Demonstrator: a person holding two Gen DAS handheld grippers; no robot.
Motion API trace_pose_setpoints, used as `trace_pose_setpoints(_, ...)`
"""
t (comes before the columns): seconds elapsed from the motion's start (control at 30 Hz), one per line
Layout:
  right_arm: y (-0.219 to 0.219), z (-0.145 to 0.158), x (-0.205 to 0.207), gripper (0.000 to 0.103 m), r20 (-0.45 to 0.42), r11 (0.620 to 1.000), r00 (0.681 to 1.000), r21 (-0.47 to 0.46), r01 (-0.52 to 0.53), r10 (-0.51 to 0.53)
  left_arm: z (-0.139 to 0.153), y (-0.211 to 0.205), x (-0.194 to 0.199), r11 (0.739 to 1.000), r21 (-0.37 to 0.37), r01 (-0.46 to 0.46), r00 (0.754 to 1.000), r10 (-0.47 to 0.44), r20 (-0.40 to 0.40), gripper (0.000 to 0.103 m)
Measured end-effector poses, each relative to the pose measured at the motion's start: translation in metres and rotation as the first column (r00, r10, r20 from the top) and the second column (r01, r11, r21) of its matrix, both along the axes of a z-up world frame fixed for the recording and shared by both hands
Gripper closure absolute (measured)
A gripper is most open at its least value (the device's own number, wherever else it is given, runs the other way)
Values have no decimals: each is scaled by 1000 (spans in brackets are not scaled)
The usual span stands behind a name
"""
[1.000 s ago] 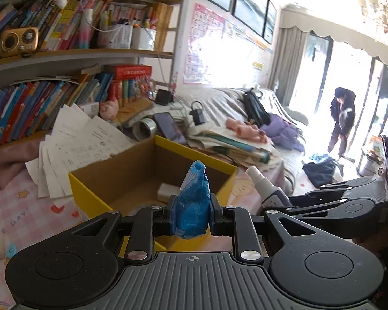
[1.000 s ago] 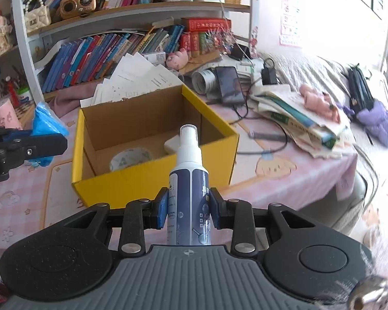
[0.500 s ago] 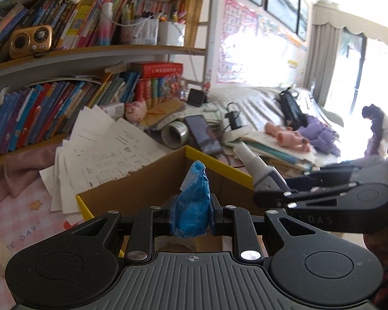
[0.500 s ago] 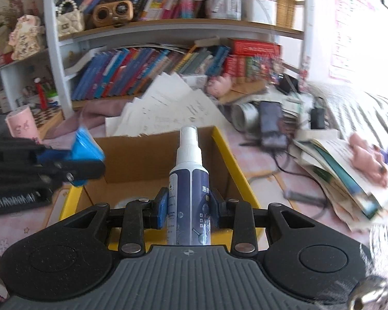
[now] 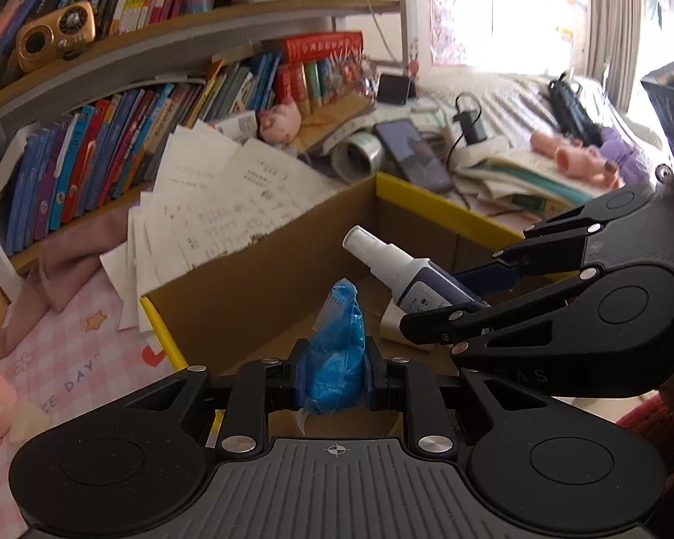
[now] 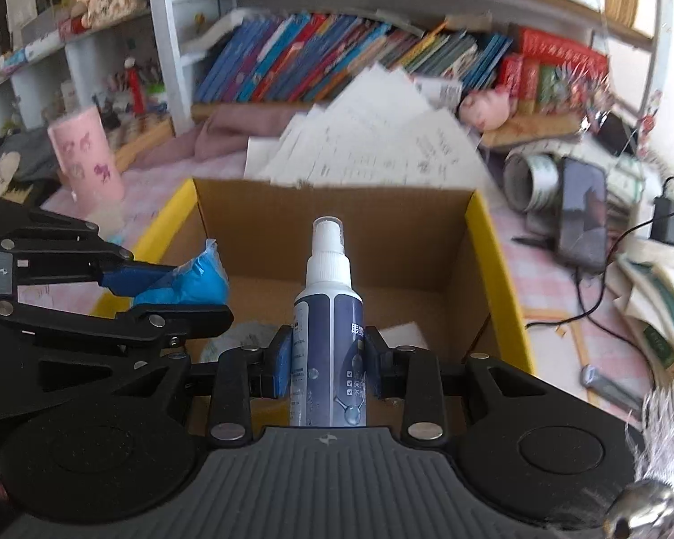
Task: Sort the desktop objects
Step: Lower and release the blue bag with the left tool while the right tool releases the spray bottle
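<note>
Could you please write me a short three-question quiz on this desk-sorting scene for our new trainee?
1. True or false: the left gripper is shut on the blue plastic bag.
2. What does the right gripper hold? A) phone B) spray bottle C) tape roll
3. Fill in: both grippers are held over the open ____ with the yellow rim.

Key: 1 true. 2 B. 3 cardboard box.

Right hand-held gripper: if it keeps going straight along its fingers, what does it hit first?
Probably the far inside wall of the cardboard box: the spray bottle held in the right hand-held gripper points at it. Depth is unclear.
</note>
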State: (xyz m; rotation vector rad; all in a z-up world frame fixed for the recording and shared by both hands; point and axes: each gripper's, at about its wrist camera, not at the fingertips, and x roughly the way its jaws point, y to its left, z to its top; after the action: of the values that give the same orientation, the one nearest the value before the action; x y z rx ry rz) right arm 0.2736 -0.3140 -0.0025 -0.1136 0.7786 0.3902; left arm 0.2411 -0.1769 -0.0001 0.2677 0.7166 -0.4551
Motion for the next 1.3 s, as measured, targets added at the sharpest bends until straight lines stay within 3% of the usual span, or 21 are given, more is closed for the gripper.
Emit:
trace_pose_setpoints(0.17,-6,-21,10,73,-107,1000,994,-2,-23,23,-17,-9,5,999,46,3,998,-1,-57,82)
trace_pose_setpoints(0.37,-9,-33,14,73,-172,998,984,-18,-52,48,-22,-11,9,998,55,-28,997,32,-77,81)
trace_pose_setpoints(0.7,-17,-36,17,72,-181,998,982,-6,-58,56,-26,-17,2,996,72,-54,996,59,-60,81)
trace_pose_setpoints(0.8,-20,-34,16,71,-166,999,985,4,-52,52,-24,-18,0,994,77,-75,996,78,-38,72)
trace_pose_setpoints(0.83,-21,-32,15,65,-159,999,986,9,-50,51,-23,-18,-1,993,78,-85,996,87,-25,64)
trace_pose_setpoints(0.93,-25,-26,12,62,-126,999,991,15,-37,38,-17,-16,-6,990,77,-115,993,114,22,44)
trace_pose_setpoints(1.3,-33,-5,-4,58,-13,999,1000,43,9,-8,3,-18,-35,994,41,-99,985,92,144,36)
